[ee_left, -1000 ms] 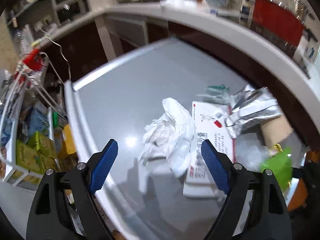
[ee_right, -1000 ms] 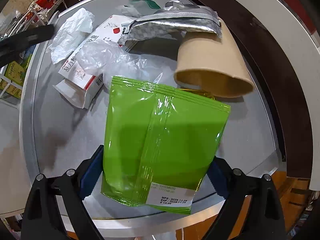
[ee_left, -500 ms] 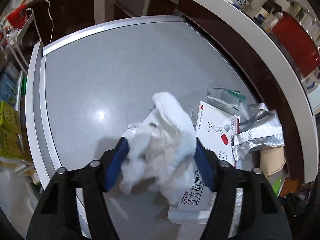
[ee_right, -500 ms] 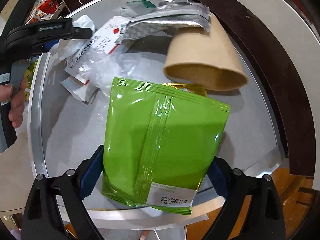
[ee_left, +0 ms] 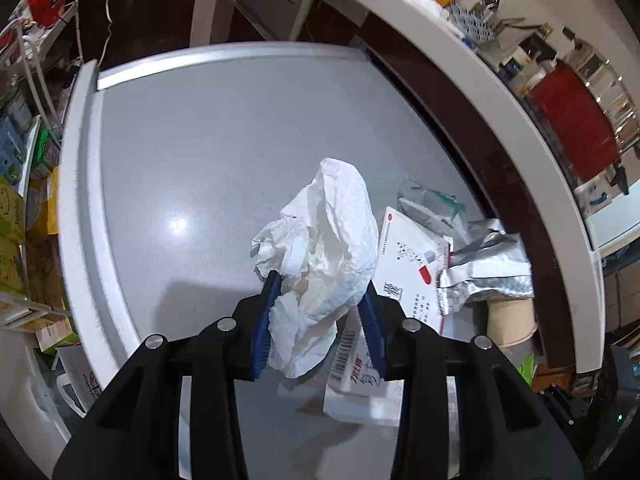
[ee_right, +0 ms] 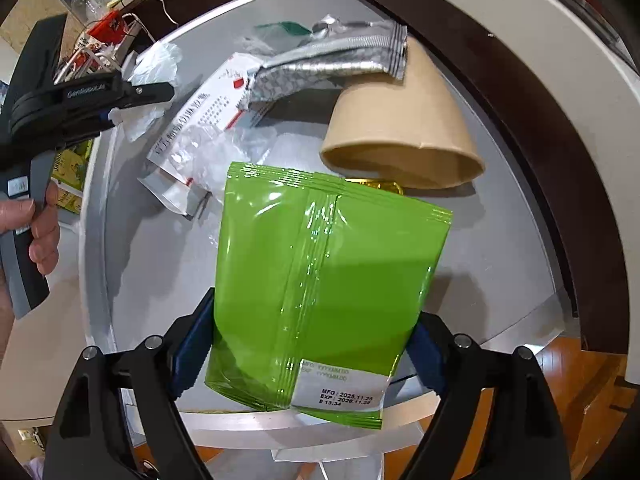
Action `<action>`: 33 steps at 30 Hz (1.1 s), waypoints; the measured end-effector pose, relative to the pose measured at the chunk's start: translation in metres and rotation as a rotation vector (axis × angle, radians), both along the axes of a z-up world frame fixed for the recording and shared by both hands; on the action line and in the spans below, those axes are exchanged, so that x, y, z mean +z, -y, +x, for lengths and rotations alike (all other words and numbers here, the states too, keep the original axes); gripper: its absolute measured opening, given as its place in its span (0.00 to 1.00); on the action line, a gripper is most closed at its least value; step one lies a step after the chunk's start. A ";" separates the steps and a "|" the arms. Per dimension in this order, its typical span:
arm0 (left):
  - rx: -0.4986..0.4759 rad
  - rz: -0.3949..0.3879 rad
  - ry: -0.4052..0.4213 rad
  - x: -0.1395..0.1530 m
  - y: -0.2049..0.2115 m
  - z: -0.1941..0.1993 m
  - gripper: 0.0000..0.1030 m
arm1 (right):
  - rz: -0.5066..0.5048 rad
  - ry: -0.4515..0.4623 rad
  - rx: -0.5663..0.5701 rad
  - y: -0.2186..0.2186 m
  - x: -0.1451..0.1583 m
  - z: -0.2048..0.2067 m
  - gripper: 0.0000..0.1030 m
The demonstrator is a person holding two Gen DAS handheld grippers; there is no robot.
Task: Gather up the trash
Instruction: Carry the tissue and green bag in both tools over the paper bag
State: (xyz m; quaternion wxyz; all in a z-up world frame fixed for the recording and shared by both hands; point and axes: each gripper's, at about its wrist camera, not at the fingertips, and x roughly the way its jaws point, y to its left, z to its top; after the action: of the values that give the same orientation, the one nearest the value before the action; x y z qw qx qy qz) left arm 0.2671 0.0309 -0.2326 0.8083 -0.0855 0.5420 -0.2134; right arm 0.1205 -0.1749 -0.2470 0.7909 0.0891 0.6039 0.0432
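Note:
My left gripper (ee_left: 318,320) is shut on a crumpled white tissue (ee_left: 328,248) and holds it above the grey table (ee_left: 200,160). It also shows in the right wrist view (ee_right: 120,96), with the tissue (ee_right: 156,68) in it. My right gripper (ee_right: 312,340) is shut on a green foil pouch (ee_right: 324,280), held above the table's near edge. On the table lie a white medicine box (ee_left: 404,264) (ee_right: 208,116), a silver foil packet (ee_left: 488,268) (ee_right: 332,64), a tan paper cup (ee_right: 404,128) on its side, and clear plastic wrap (ee_right: 224,152).
A green-printed clear wrapper (ee_right: 288,28) lies at the table's far side. A white curved counter (ee_left: 480,64) with kitchen items runs behind. A wire rack with boxes (ee_left: 16,220) stands left of the table. Wooden floor (ee_right: 560,380) shows below.
My left gripper came down around the tissue, shut on it and lifted it. My right gripper kept hold of the green pouch and drew slightly back.

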 end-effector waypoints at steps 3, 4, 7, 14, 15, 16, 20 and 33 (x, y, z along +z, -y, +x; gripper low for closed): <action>0.011 -0.007 0.039 0.014 -0.005 -0.009 0.38 | 0.019 0.026 0.006 0.007 0.010 -0.005 0.80; 0.013 -0.003 0.061 0.021 -0.006 -0.016 0.38 | 0.024 0.032 0.008 0.008 0.013 -0.007 0.80; 0.025 0.005 0.113 0.038 -0.010 -0.039 0.38 | 0.045 0.057 0.017 0.016 0.025 -0.012 0.80; 0.064 0.038 0.200 0.067 -0.005 -0.087 0.38 | 0.051 0.113 0.053 0.025 0.054 -0.024 0.80; 0.067 0.050 0.214 0.070 -0.003 -0.093 0.38 | 0.050 0.123 0.058 0.028 0.058 -0.027 0.80; 0.070 0.062 0.227 0.074 0.000 -0.102 0.38 | 0.050 0.131 0.061 0.026 0.060 -0.031 0.80; 0.083 0.077 0.259 0.086 0.008 -0.129 0.38 | 0.047 0.166 0.077 0.032 0.074 -0.041 0.80; 0.068 0.147 0.313 0.107 0.032 -0.228 0.38 | 0.060 0.283 0.172 0.044 0.122 -0.093 0.80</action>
State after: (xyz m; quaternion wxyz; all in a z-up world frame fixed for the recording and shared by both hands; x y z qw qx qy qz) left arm 0.0391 -0.0015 -0.1252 0.8937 -0.0102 0.4205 -0.1563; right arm 0.0273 -0.2185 -0.1248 0.8585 0.0536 0.4901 0.1411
